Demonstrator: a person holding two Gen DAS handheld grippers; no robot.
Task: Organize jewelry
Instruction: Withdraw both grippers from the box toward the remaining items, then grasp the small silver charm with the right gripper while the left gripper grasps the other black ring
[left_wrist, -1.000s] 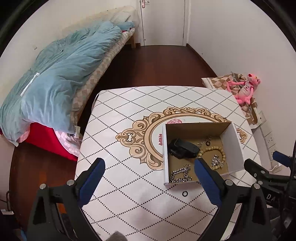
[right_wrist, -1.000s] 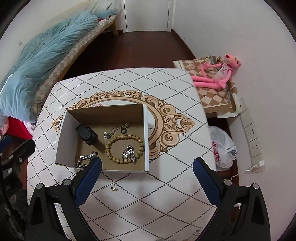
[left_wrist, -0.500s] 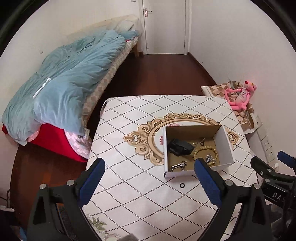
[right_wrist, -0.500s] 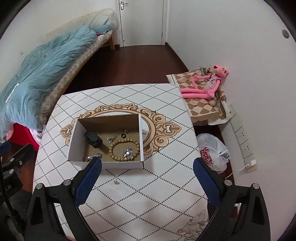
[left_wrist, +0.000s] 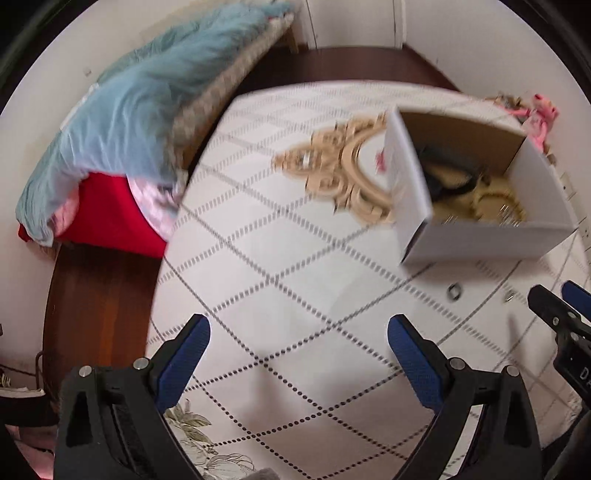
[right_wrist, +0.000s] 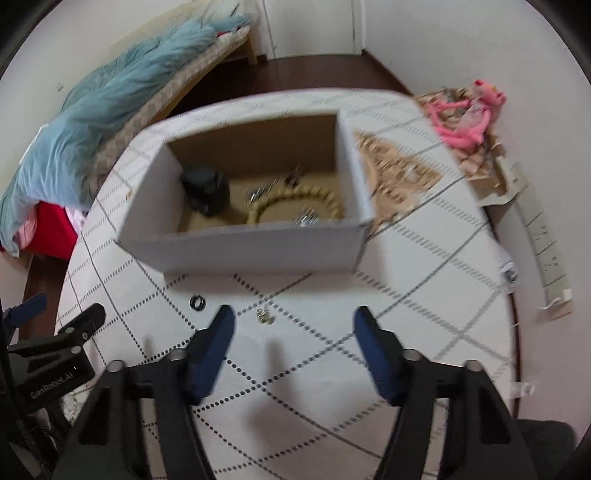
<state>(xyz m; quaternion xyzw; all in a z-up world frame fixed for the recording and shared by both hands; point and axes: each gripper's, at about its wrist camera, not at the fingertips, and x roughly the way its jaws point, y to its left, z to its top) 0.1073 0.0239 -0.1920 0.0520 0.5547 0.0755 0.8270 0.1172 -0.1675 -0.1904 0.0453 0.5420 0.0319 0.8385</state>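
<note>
Your right claw (right_wrist: 291, 323) is closing empty above the small earring (right_wrist: 264, 316) on the tabletop (right_wrist: 406, 280), near the box (right_wrist: 240, 245), while your left claw (left_wrist: 297, 338) stays apart.

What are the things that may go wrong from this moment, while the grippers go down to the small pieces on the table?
1. The small metal piece is tiny and lies flat on the table; the closing right gripper, nothing between its fingers yet, may pinch beside it or flick it away.
2. The black ring lies near the box wall, so a finger may knock the box.
3. Both views are blurred, so aiming is uncertain.
</note>
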